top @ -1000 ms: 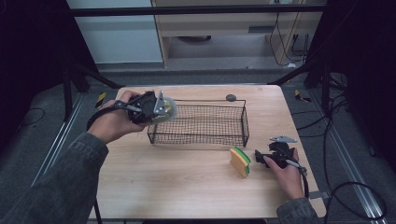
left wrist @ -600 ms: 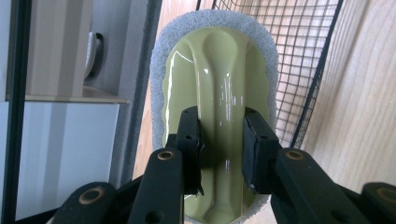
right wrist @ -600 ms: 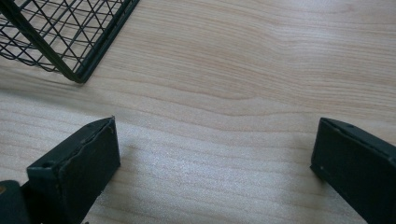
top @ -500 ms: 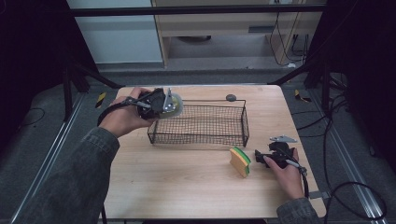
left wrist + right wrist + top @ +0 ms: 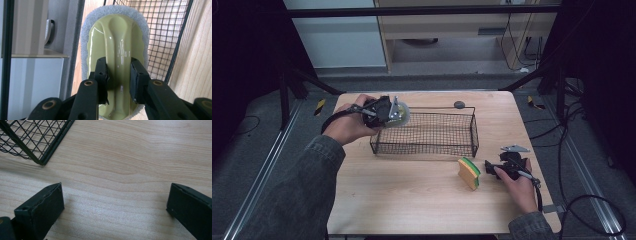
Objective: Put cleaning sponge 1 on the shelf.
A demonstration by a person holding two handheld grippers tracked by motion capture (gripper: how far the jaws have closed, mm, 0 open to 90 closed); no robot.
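A: Report the left gripper [image 5: 117,75].
B: Clamped on the raised ridge of one pale green plastic-backed scrubber with a grey felt pad [image 5: 116,45], one black pad [image 5: 101,75] on each side, held at the left end of the single black wire mesh basket [image 5: 427,134].

A: Right gripper [image 5: 113,202]?
B: Jaws wide apart over the light wooden table [image 5: 140,157], nothing between them. One yellow-and-green sponge [image 5: 469,172] stands near it.

A: Legible markings?
B: None readable.

- A lab or test room, set up for recording.
- A lone wooden bench [image 5: 412,200] stands on grey carpet.
- Black frame struts [image 5: 304,82] brace it at both far corners.
- Loose cables [image 5: 584,210] trail over the floor beside metal floor rails [image 5: 262,170].
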